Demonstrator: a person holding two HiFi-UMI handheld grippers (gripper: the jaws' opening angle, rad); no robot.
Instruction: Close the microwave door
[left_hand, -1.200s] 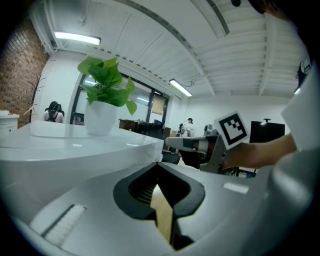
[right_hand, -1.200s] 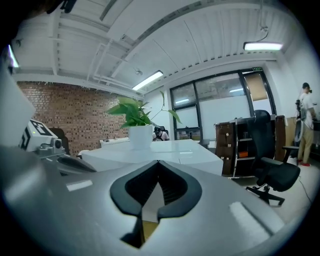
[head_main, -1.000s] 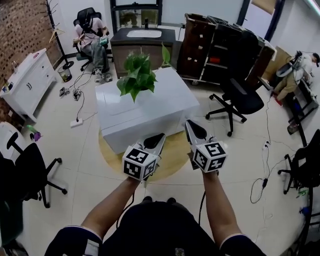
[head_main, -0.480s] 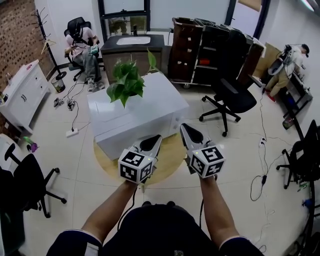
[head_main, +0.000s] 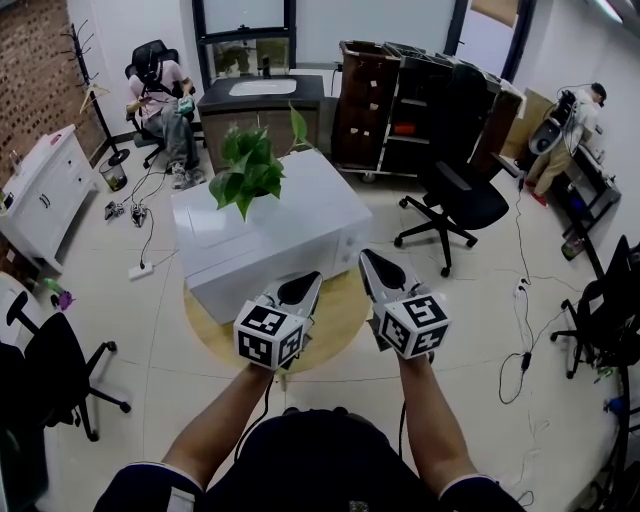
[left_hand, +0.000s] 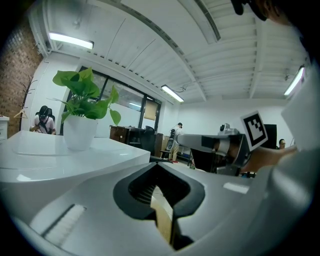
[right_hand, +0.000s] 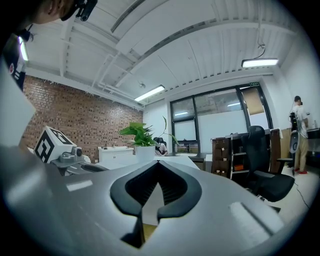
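A white microwave (head_main: 262, 225) sits on a round wooden table (head_main: 335, 310) with a potted green plant (head_main: 250, 170) on its top. Its front face (head_main: 275, 272) looks flush, and no door stands out from it. My left gripper (head_main: 306, 284) hovers over the table's near edge, just short of that front, with its jaws shut on nothing. My right gripper (head_main: 367, 262) is level with the microwave's right front corner, also shut and empty. The left gripper view shows the closed left gripper (left_hand: 156, 186) below the microwave (left_hand: 70, 157) top. The right gripper (right_hand: 159, 182) points past the plant (right_hand: 141, 135).
A black office chair (head_main: 455, 205) stands right of the table, and dark shelving (head_main: 420, 105) behind it. Another chair (head_main: 55, 360) is at the left, with a white cabinet (head_main: 40, 195). One person sits at the back left (head_main: 160, 95) and another stands far right (head_main: 580, 125). Cables lie on the floor.
The view has closed in on the microwave a little and drifted, so it sits lower and further left. Both grippers hold nearly the same pose, shut throughout.
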